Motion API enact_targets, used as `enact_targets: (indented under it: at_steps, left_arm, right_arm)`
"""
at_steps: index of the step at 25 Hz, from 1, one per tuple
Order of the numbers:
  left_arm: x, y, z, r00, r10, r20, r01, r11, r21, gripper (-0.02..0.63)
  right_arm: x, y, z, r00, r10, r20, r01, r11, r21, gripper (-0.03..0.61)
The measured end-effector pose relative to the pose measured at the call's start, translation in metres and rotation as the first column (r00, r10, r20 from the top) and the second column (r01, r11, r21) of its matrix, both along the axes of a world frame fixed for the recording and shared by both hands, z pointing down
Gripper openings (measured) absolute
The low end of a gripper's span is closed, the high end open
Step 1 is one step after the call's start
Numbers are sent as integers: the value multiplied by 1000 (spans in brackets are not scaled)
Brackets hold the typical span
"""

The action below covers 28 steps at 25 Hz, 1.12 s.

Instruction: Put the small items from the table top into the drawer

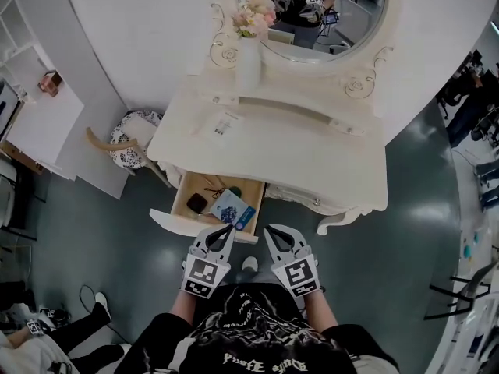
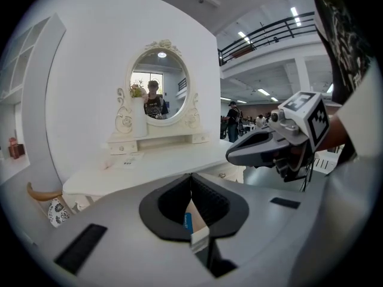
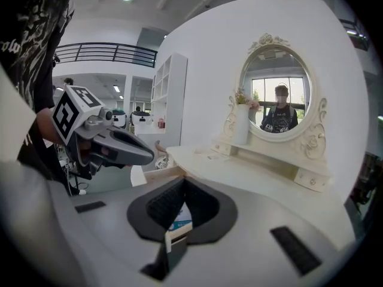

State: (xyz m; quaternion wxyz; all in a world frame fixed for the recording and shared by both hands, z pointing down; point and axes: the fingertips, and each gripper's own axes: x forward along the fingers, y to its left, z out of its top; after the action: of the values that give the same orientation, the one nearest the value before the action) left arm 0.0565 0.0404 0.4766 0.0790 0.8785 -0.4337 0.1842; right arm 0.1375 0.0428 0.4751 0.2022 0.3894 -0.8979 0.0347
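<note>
The white dressing table (image 1: pixel 312 150) has its drawer (image 1: pixel 178 202) pulled out at the front left. Inside lie a blue-and-white packet (image 1: pixel 232 207), a dark round item (image 1: pixel 196 202) and a thin dark piece. A small printed card (image 1: pixel 222 125) rests on the table top. My left gripper (image 1: pixel 228 227) is shut and empty, its tips at the right end of the drawer front. Just to its right, my right gripper (image 1: pixel 269 229) is shut and empty too. In the left gripper view the closed jaws (image 2: pixel 191 177) point toward the table, and the packet (image 2: pixel 188 221) shows past them.
A vase of flowers (image 1: pixel 249 57) and an oval mirror (image 1: pixel 327 10) stand at the table's back. A patterned stool (image 1: pixel 129 142) sits left of the table, and a white shelf unit (image 1: pixel 35 119) stands further left. A person's legs show at the lower left floor.
</note>
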Motion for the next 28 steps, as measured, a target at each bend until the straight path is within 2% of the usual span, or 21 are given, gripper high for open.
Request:
enact_targets:
  at_steps: [7,16,22,28]
  left_arm:
    - [21,-9,2,1000,-12,-1,12,1000,2,15]
    - [27,-22,3,999,-44,13,44,999,-1,15]
    - [27,-28,2,999,-52,7,52,998,21,15]
    - [15,-42,4,998,-61,4,61,998,10,15]
  right_arm:
    - [16,-13,5,1000,-25,17,26,1000,-8,11]
    - [21,-28,5,998,-55,32,55,998,-6,11]
    - [22,-38,10,998,-42,40,43,999,-14,11]
    - [14,-47,14,999,-26,40,27,999,-26,12]
